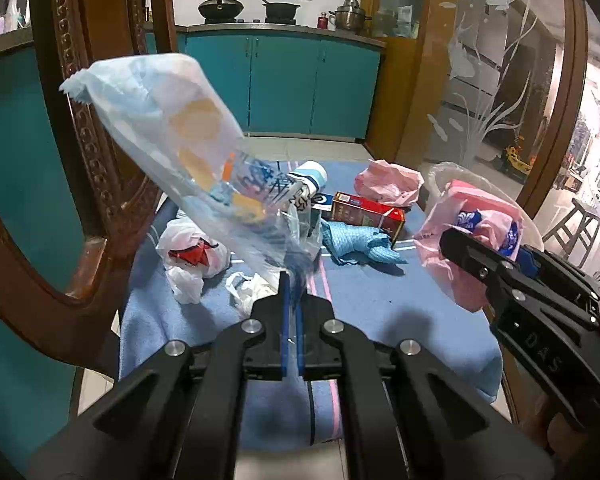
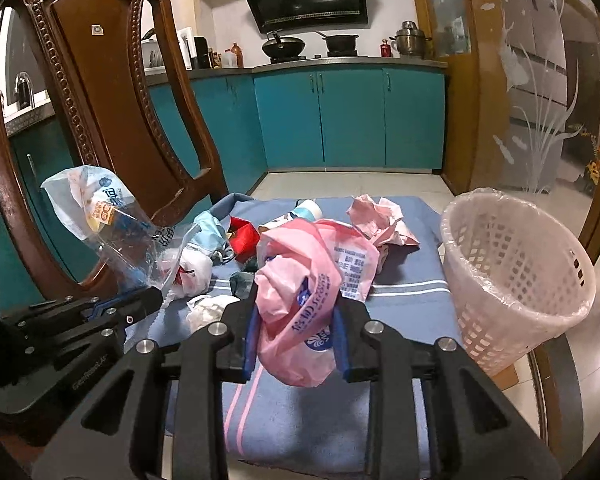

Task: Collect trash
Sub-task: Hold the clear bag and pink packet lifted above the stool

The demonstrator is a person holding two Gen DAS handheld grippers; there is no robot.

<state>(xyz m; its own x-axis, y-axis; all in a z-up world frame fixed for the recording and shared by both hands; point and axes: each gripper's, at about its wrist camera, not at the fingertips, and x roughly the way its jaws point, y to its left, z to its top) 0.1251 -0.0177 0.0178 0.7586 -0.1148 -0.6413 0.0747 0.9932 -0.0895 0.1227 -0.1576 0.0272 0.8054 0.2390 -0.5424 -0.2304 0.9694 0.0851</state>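
My left gripper (image 1: 291, 280) is shut on a clear printed plastic wrapper (image 1: 188, 152) and holds it up above the blue cloth (image 1: 380, 300); the wrapper also shows in the right wrist view (image 2: 112, 216). My right gripper (image 2: 296, 320) is shut on a crumpled pink plastic bag (image 2: 304, 288), lifted off the cloth; the bag also shows in the left wrist view (image 1: 460, 240). A white lined basket (image 2: 516, 272) stands tilted to the right of my right gripper. More trash lies on the cloth: a crumpled pink bag (image 1: 388, 184), a red box (image 1: 368, 212), a white bag (image 1: 192, 256), a teal cloth (image 1: 356, 244).
A carved wooden chair (image 2: 112, 92) stands at the left, close to my left gripper. Teal kitchen cabinets (image 2: 340, 120) are at the back. An etched glass door (image 2: 548, 100) in a wooden frame is on the right.
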